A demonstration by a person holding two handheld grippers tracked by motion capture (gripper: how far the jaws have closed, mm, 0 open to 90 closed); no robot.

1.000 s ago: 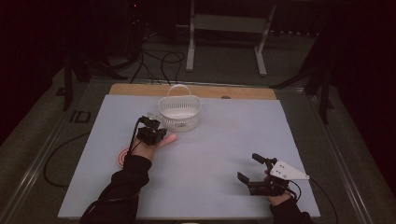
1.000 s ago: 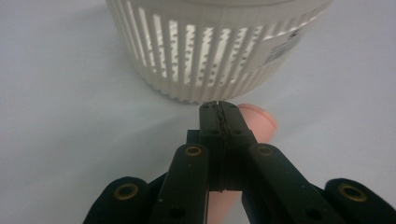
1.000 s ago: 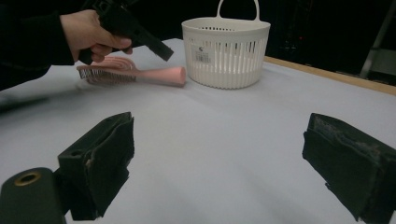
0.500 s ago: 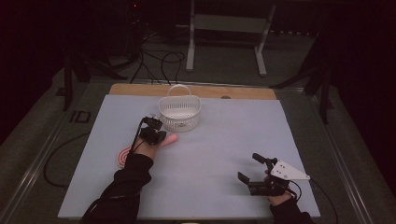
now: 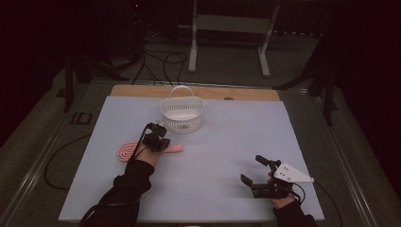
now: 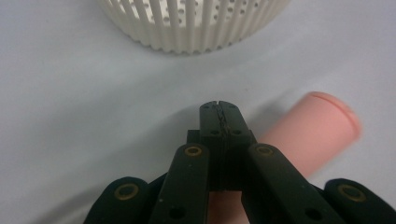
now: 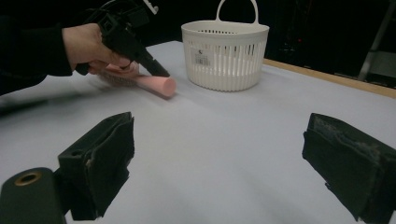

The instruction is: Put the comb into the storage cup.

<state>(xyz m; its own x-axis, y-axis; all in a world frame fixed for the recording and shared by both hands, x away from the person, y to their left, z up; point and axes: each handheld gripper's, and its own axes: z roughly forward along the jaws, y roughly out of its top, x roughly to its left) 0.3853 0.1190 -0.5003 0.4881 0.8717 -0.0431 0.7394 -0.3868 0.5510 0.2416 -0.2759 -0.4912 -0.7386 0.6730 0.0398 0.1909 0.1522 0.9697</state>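
Little has changed: the left gripper (image 6: pixel 219 107), jaws pressed together, stays over the pink brush (image 6: pixel 317 126), whose handle lies just right of them, ungrasped. The right gripper (image 5: pixel 250 169) rests with jaws spread.

Dim, dark-edged room; close views slightly blurred, soft shadows.

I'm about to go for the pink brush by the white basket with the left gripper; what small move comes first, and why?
Probably open the left gripper first. Its fingers are pressed together above the pink brush, whose handle lies on the table under and beside them, not between them. Once open, lower them astride the handle. The white basket stands just beyond; the right gripper waits open.
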